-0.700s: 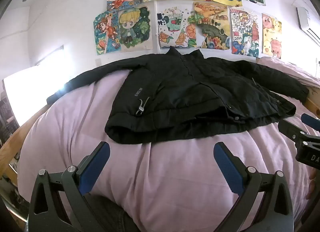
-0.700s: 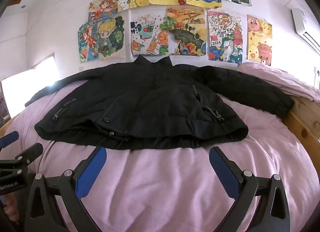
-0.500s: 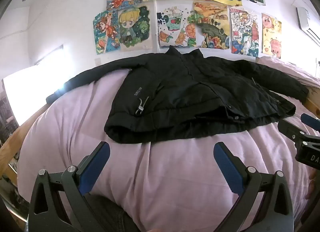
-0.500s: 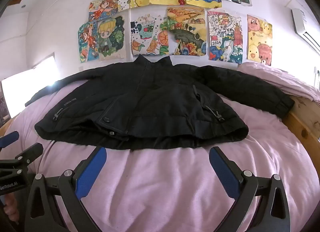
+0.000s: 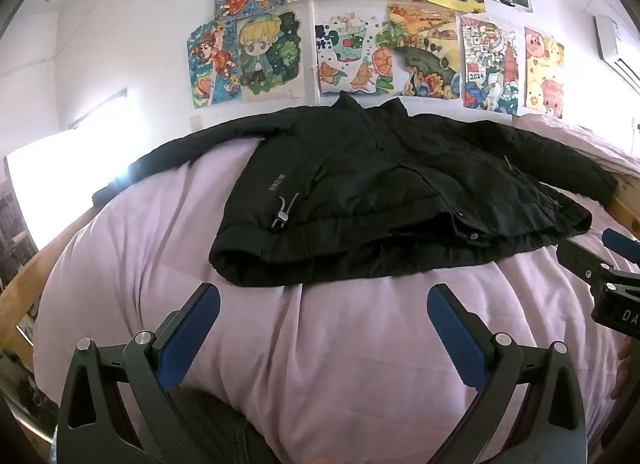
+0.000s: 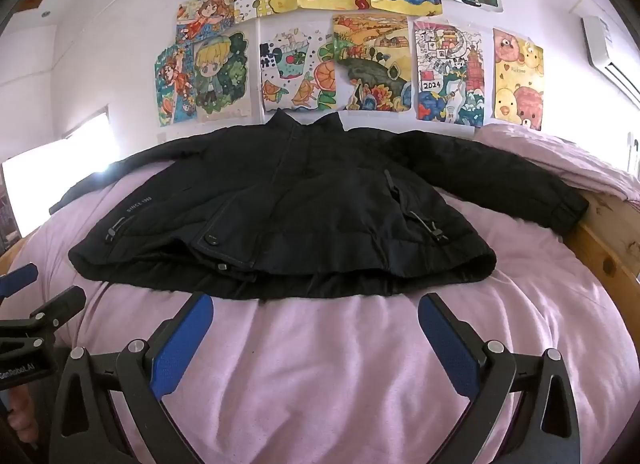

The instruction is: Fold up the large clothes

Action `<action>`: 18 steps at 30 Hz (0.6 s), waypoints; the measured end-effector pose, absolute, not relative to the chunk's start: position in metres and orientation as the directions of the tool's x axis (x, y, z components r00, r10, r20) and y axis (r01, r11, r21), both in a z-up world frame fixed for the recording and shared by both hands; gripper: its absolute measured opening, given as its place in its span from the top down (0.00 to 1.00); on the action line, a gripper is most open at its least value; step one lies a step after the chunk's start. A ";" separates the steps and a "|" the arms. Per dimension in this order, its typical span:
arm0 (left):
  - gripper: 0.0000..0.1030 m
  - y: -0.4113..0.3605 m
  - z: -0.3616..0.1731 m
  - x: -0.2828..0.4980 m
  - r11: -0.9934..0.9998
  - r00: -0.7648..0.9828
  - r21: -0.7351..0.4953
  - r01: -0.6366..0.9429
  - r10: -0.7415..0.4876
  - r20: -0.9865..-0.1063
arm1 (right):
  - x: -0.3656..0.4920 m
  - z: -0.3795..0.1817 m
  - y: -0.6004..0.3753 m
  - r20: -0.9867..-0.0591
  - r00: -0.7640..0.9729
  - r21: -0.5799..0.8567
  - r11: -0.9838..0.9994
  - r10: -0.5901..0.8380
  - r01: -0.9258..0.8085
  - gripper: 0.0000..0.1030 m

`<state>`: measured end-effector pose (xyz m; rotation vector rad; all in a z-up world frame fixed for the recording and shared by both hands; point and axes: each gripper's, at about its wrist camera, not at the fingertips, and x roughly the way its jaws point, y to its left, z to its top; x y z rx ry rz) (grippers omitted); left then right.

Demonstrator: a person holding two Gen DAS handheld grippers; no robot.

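A black padded jacket [image 5: 372,192] [image 6: 288,208] lies front up and spread flat on a pink bedspread [image 5: 340,344] [image 6: 320,364], collar toward the wall, both sleeves stretched out sideways. My left gripper [image 5: 323,306] hovers over the bedspread just short of the hem, nearer the jacket's left half, jaws wide open and empty. My right gripper [image 6: 315,314] hangs open and empty before the hem's right half. Each gripper shows at the other view's edge: the right gripper [image 5: 612,276] and the left gripper [image 6: 28,320].
A wooden bed frame [image 6: 604,240] runs along the right side, close to the right sleeve's cuff. A wall with several colourful drawings [image 6: 360,64] stands behind the collar. A bright window [image 5: 60,168] is at the left. A folded pink quilt [image 6: 560,156] lies at the back right.
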<state>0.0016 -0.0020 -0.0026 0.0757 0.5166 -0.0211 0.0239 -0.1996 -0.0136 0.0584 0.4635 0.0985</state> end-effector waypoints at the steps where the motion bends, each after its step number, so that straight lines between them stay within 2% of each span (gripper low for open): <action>1: 0.01 -0.002 -0.002 0.002 0.997 0.869 0.067 0.040 -0.001 -0.495 | 0.024 -0.014 -0.200 -0.442 0.890 0.078 0.994 0.107 -0.081 0.00; 18: 0.01 -0.001 -0.003 0.002 0.997 0.869 0.065 0.041 -0.003 -0.495 | 0.024 -0.015 -0.199 -0.445 0.889 0.079 0.994 0.108 -0.081 0.00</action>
